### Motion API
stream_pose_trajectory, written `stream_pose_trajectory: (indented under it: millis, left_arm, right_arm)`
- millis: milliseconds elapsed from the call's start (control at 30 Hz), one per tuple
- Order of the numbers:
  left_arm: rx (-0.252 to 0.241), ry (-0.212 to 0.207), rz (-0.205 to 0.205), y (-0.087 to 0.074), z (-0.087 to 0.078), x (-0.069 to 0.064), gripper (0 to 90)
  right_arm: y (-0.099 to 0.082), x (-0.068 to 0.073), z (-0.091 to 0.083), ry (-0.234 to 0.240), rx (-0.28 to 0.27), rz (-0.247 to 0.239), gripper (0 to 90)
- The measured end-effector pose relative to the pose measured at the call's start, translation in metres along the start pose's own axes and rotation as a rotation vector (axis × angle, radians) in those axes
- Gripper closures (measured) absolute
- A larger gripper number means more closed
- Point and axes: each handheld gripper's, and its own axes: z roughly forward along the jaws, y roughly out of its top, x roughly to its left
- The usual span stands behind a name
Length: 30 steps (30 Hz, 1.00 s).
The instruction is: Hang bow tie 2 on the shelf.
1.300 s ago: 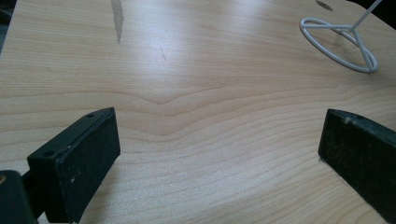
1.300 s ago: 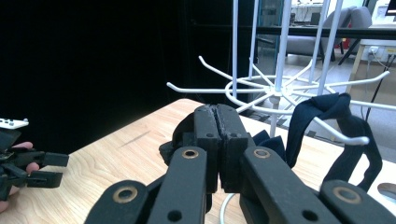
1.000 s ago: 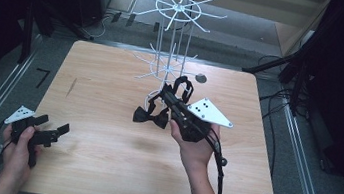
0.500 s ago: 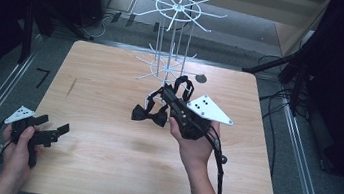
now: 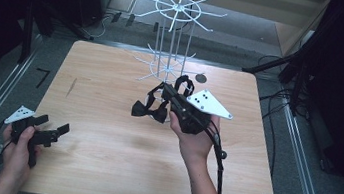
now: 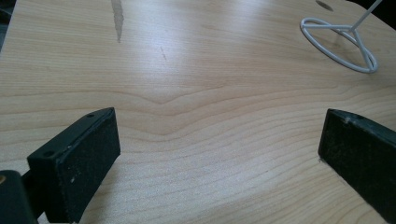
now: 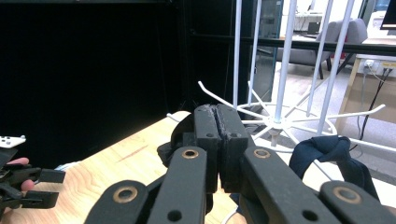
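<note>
While the right gripper [image 5: 163, 92], fingers clenched on the black bow tie [image 5: 149, 110], nears the white rack [image 5: 168, 66] at twelve o'clock, its strap could snag a prong; left gripper [image 5: 57, 130] fingers released.

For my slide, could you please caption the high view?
Right gripper lifts a black bow tie toward the white rack.

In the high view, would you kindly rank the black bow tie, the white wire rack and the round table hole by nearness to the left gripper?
From the left gripper, at the table's near left:
1. Black bow tie, mid-table.
2. White wire rack, behind it.
3. Round table hole, far right.
</note>
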Motion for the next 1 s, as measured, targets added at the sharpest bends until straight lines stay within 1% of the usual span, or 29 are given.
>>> stream_pose_trajectory:
  millis: [200, 467, 633, 767, 1000]
  left_arm:
    - [0.001, 0.0, 0.0, 0.0, 0.0, 0.0, 0.0]
    - [0.001, 0.0, -0.002, 0.0, 0.0, 0.0, 0.0]
    - [0.002, 0.0, -0.001, 0.0, 0.0, 0.0, 0.0]
    - [0.0, 0.0, -0.001, 0.0, 0.0, 0.0, 0.0]
    - [0.001, 0.0, -0.001, 0.0, 0.0, 0.0, 0.0]
  right_arm:
    - [-0.001, -0.005, 0.005, -0.015, 0.007, 0.002, 89.8]
    - [-0.003, -0.01, 0.012, -0.033, 0.019, 0.023, 89.8]
    - [-0.005, -0.013, 0.015, -0.058, 0.022, 0.031, 89.8]
    - [-0.006, -0.015, 0.018, -0.066, 0.027, 0.04, 89.8]
    - [-0.01, -0.017, 0.024, -0.083, 0.038, 0.042, 89.8]
